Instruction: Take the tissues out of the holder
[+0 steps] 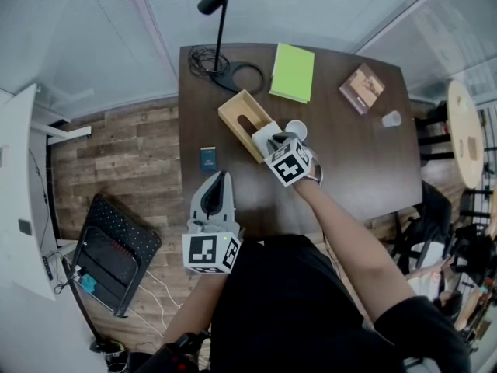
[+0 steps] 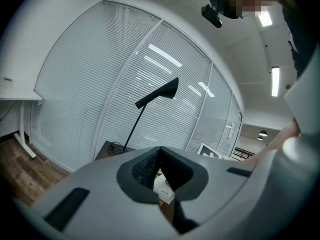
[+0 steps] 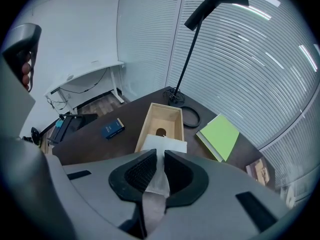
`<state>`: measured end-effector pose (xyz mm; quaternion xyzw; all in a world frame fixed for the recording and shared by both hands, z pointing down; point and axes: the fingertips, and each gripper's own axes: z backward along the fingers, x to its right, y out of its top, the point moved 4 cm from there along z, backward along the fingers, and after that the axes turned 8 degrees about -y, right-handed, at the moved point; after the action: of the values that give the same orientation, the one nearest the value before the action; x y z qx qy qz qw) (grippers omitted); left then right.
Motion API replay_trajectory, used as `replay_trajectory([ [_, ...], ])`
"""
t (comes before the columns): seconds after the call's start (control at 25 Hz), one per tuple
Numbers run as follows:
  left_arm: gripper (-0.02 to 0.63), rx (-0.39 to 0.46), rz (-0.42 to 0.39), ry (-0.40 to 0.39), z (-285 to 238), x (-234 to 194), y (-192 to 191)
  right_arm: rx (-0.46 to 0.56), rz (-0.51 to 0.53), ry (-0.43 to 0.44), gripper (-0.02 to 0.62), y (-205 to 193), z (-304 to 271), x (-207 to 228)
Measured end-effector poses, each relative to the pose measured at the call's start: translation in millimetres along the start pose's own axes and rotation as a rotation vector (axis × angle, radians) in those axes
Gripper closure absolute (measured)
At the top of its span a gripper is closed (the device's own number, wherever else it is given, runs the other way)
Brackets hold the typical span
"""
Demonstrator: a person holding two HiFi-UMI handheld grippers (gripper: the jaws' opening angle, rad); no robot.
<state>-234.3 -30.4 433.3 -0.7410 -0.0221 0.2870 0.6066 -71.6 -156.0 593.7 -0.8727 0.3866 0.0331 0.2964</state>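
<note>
Jaws on your right gripper (image 3: 160, 156) are nearly together over the dark table (image 1: 365, 169), at the near end of the wooden holder (image 3: 161, 119), pinching the white tissues (image 3: 162, 145) there. Your left gripper (image 2: 159, 151) is closed on nothing, by the table's near edge.

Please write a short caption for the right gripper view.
Right gripper shut on a white tissue by the wooden holder.

Grey left tool (image 1: 220, 178), right tool (image 1: 277, 141); black pads (image 3: 138, 172); black shirt (image 1: 287, 301).
</note>
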Motion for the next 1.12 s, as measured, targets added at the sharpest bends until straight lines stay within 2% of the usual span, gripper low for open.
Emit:
replay_trajectory([
  [0.48, 0.61, -0.01, 0.011, -0.054, 3.2, 4.9, -8.1, 0.008, -0.015, -0.061, 0.548, -5.9, 28.7, 3.2],
  [0.88, 0.611, -0.009, -0.025, -0.062, -5.5, 34.5, -16.5, 0.077, -0.042, -0.07, 0.549, -18.7, 55.9, 16.0],
  [1.12, 0.611, -0.01, -0.042, -0.059, -14.1, 61.8, -20.9, 0.094, -0.106, -0.066, 0.552, -40.6, 71.2, 28.3],
])
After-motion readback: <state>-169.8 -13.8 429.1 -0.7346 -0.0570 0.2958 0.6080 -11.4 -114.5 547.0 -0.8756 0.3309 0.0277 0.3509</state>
